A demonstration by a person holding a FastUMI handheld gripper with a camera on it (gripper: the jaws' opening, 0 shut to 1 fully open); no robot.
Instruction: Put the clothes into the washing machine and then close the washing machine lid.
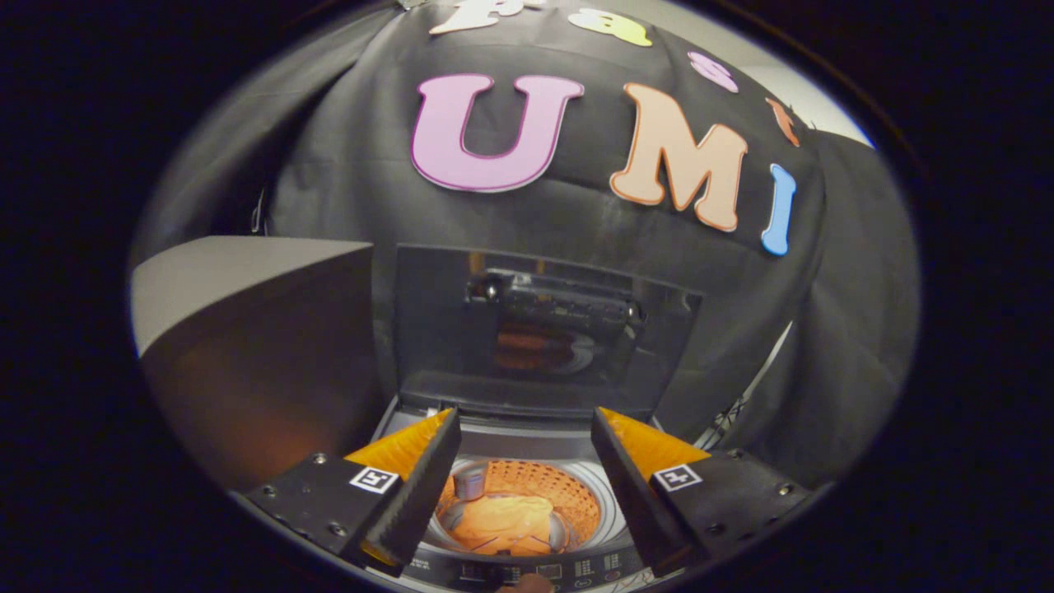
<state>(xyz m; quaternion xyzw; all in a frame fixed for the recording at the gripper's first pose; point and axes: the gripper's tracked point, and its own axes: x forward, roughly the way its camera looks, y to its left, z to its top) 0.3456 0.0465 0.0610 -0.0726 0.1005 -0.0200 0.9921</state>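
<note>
Tool [527, 486] fingers are standing apart, gripping nothing, above the washing machine [527, 568]; orange clothes [504, 523] are lying inside the drum (between the fingers), with the lid [535, 329] standing upright beyond.

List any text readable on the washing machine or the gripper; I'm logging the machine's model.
On the control panel: small print and icons, too small and blurred to read.
On the raised lid: no text.
On the gripper, open above the drum holding the orange clothes: a square black-and-white marker on each finger, a pattern, no words.
</note>
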